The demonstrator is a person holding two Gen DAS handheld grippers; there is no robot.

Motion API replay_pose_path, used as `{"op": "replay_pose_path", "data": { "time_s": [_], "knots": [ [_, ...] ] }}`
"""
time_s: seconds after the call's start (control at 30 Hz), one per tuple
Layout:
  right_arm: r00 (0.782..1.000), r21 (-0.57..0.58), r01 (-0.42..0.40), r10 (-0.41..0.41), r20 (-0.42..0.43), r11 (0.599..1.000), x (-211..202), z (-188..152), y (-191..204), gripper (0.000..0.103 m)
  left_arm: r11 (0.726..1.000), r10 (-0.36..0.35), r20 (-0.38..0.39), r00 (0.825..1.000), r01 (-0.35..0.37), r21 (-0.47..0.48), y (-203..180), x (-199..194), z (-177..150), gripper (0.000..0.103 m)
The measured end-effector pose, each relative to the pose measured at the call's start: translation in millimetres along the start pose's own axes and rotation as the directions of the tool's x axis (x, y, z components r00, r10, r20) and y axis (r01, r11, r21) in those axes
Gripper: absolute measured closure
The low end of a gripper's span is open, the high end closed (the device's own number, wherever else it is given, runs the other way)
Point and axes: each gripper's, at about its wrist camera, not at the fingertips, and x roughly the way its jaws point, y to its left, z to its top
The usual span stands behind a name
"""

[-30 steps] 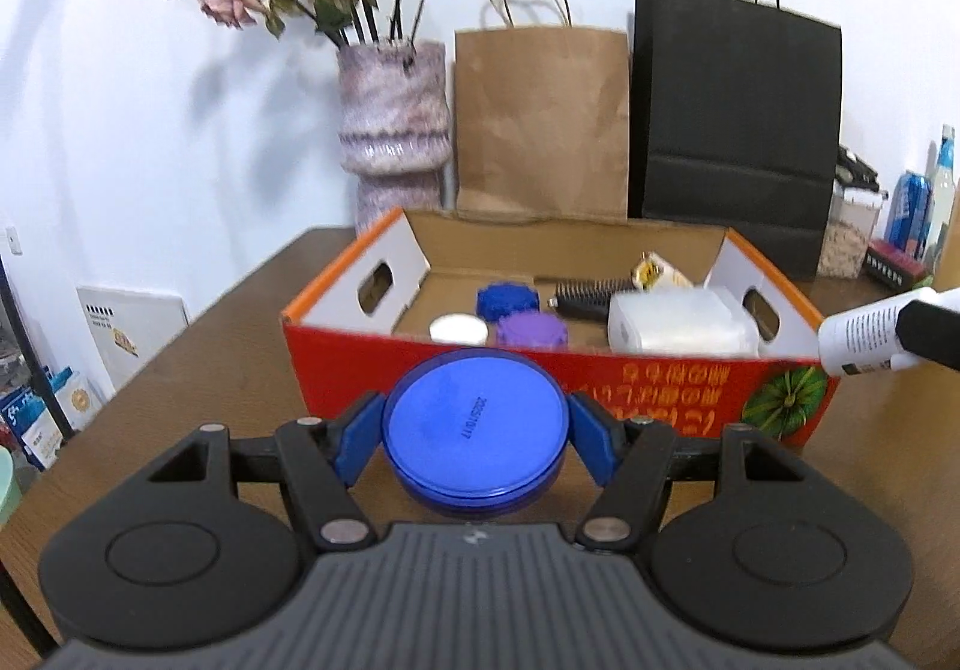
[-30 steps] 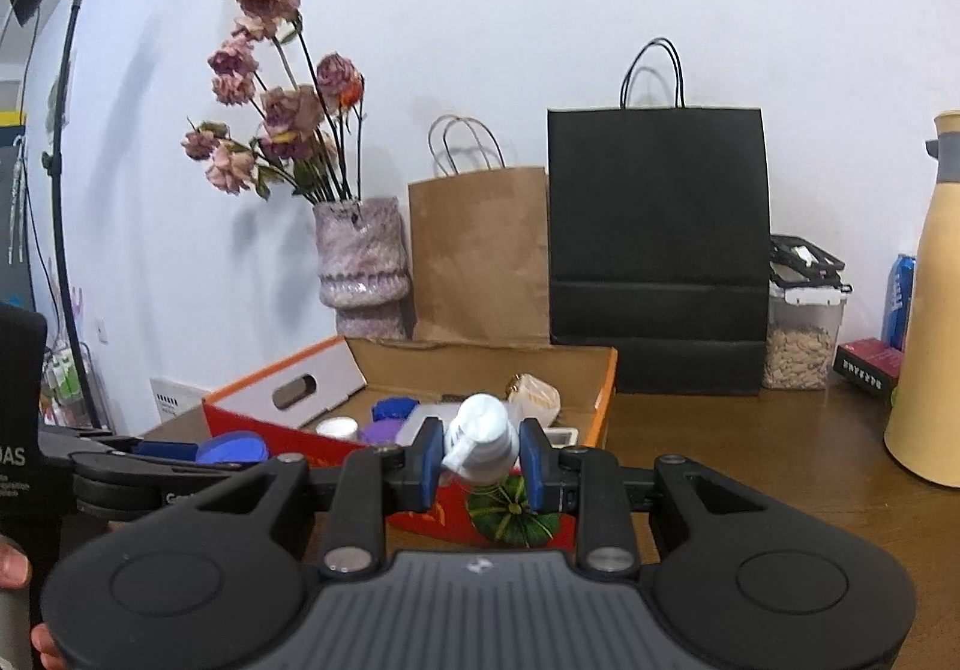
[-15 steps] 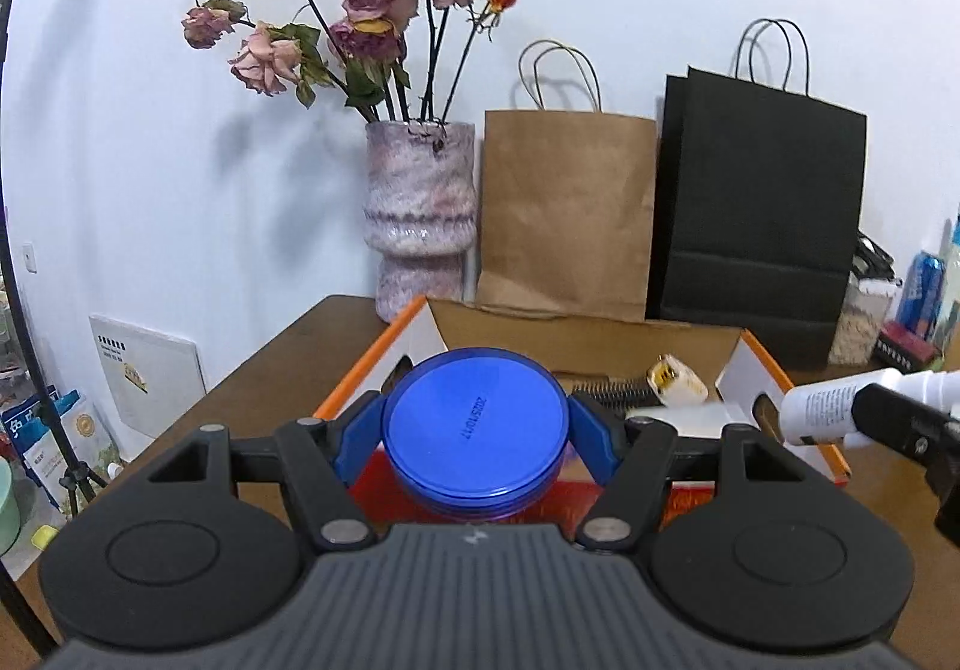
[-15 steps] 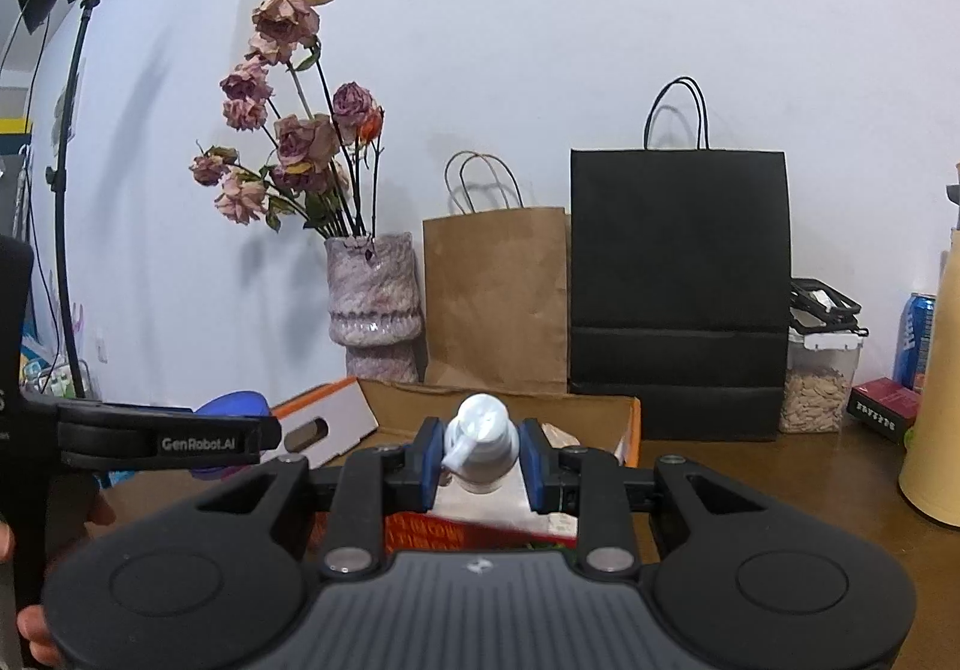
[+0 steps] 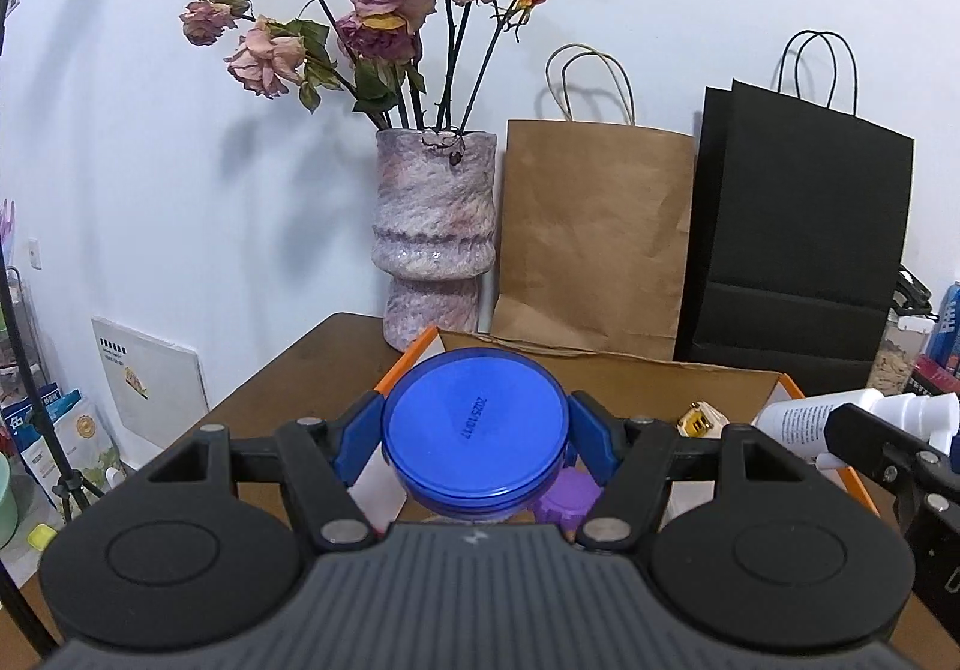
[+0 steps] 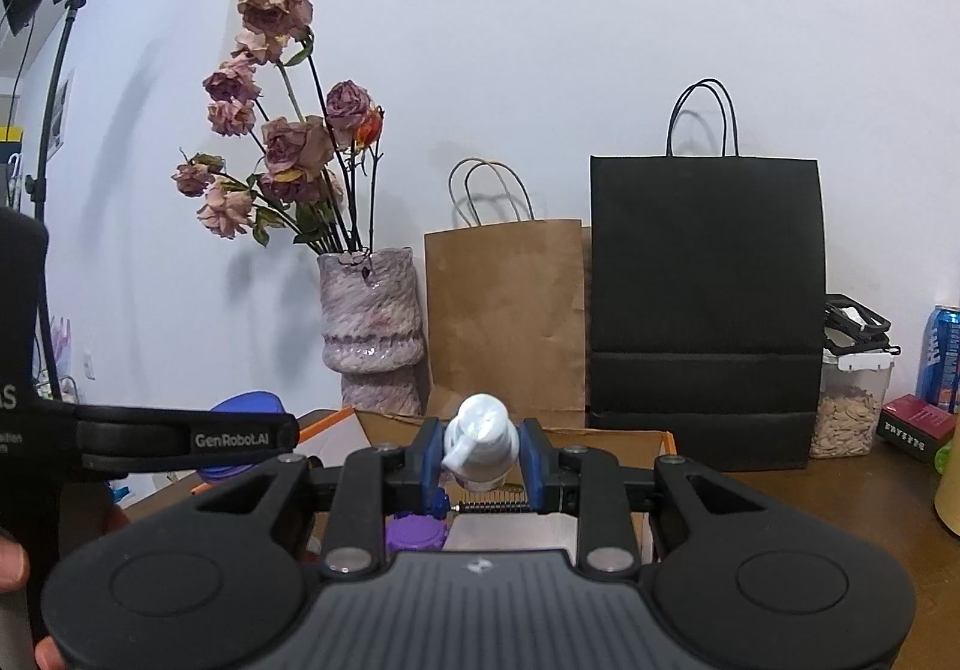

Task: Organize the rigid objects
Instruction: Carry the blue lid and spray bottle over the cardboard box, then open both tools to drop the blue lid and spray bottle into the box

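Note:
My left gripper (image 5: 474,445) is shut on a round blue-lidded jar (image 5: 474,427), held above the near left part of the orange cardboard box (image 5: 612,379). My right gripper (image 6: 482,457) is shut on a white pump bottle (image 6: 480,439), its pump head facing the camera, over the same box (image 6: 606,439). In the left wrist view that bottle (image 5: 804,418) lies level at the right edge. Down in the box I see a purple lid (image 5: 567,499), a small yellow item (image 5: 699,421), a black brush (image 6: 495,507) and a white container (image 6: 510,532).
Behind the box stand a pink vase with dried roses (image 5: 435,238), a brown paper bag (image 5: 594,238) and a black paper bag (image 5: 798,238). At the right are a nut container (image 6: 849,412), a blue can (image 6: 942,358) and a tan jug (image 6: 948,484). A light stand (image 6: 54,129) rises at left.
Both grippers have moved forward and up over the box with their loads; the box front wall has dropped out of sight below them. Neither grip has altered.

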Motion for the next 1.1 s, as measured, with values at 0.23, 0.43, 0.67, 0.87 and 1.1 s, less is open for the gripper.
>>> {"op": "replay_pose_path", "data": {
  "time_s": [0.23,0.43,0.67,0.87,1.1],
  "knots": [
    [1.000,0.006,0.013,-0.013,-0.014,1.000,27.4,0.0,-3.9,0.077,1.000,0.003,0.003,1.000,-0.003,0.014,-3.8,21.3,5.0,0.035],
    [1.000,0.007,0.017,-0.017,-0.024,1.000,48.4,0.2,-7.8,0.077,0.999,0.006,-0.003,1.000,-0.006,0.032,-7.1,41.7,8.1,0.035],
    [0.999,0.020,0.025,-0.024,-0.042,0.999,74.9,0.5,-16.7,0.077,0.999,0.004,-0.010,1.000,-0.004,0.050,-8.4,65.0,11.7,0.035],
    [0.998,0.011,0.035,-0.035,-0.053,0.999,93.6,-0.5,-22.0,0.077,0.997,-0.001,-0.023,1.000,0.002,0.072,-11.9,84.3,12.8,0.035],
    [0.996,-0.019,0.035,-0.036,-0.078,0.999,110.7,-3.6,-21.0,0.077,0.995,-0.006,-0.045,0.999,0.011,0.096,-13.1,105.0,12.2,0.035]
  ]
}}
